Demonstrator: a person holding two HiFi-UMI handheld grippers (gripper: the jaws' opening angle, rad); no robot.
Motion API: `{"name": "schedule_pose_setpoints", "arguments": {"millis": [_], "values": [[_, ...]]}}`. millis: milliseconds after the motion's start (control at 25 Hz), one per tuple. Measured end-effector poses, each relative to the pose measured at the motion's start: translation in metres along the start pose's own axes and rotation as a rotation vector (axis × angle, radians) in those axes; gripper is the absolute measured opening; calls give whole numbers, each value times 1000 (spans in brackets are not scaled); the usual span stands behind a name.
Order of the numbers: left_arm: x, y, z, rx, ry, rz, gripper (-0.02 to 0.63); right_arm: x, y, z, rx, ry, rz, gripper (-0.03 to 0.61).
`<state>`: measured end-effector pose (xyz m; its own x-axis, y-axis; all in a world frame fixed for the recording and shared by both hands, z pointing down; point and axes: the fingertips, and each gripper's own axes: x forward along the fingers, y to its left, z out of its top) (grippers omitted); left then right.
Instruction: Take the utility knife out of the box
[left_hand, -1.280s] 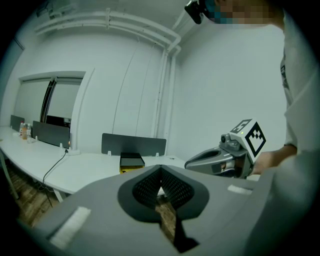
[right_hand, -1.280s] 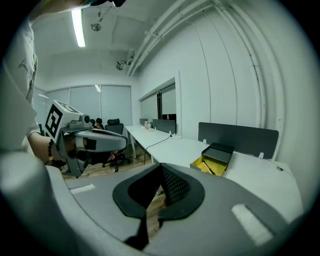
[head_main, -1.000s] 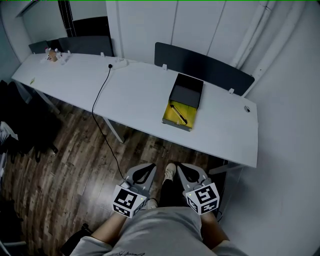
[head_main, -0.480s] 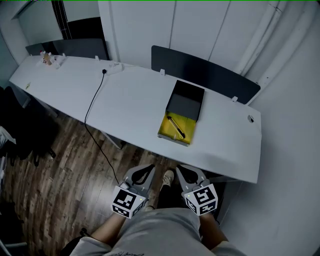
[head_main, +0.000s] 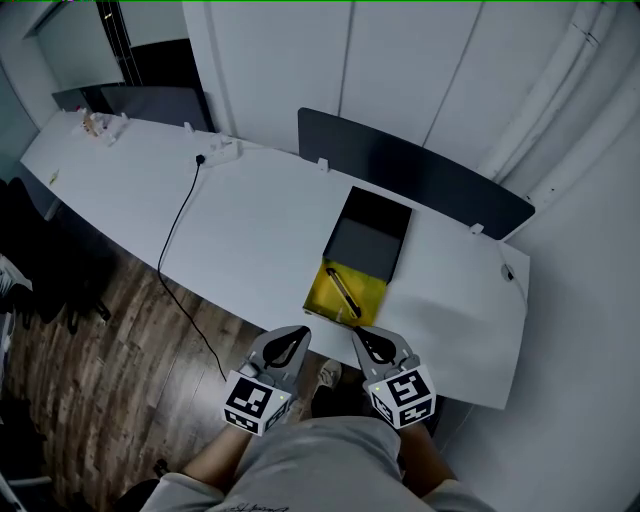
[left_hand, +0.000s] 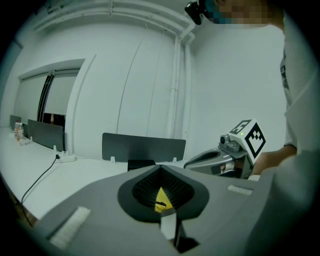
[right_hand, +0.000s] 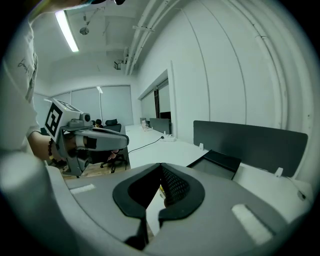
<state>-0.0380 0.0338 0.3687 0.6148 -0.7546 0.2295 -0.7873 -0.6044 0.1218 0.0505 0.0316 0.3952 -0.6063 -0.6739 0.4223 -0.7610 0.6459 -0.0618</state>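
Left tool (head_main: 303, 333): clenched, nothing in it | right tool (head_main: 356, 333): clenched, empty | utility knife (head_main: 346, 293): we see it lying, seemingly slantwise, inside the open box (head_main: 322, 292) | box: on counter (head_main: 250, 215), near both tools.

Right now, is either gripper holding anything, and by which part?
Nothing is held: the left gripper and right gripper are both shut and empty. The knife lies in the box.

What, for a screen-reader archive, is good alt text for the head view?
A yellow-lined open box holds a utility knife near the front edge of a white desk. The left tool and right tool, both shut and empty, point toward it.
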Motion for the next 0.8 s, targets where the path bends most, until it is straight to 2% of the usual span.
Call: {"name": "schedule_pose_setpoints", "arguments": {"millis": [480, 800], "values": [[70, 19, 26, 7, -3, 45, 0, 27, -69, 19, -13, 6, 41, 15], [89, 24, 30, 7, 10, 44, 0, 37, -82, 19, 3, 17, 53, 15]]}}
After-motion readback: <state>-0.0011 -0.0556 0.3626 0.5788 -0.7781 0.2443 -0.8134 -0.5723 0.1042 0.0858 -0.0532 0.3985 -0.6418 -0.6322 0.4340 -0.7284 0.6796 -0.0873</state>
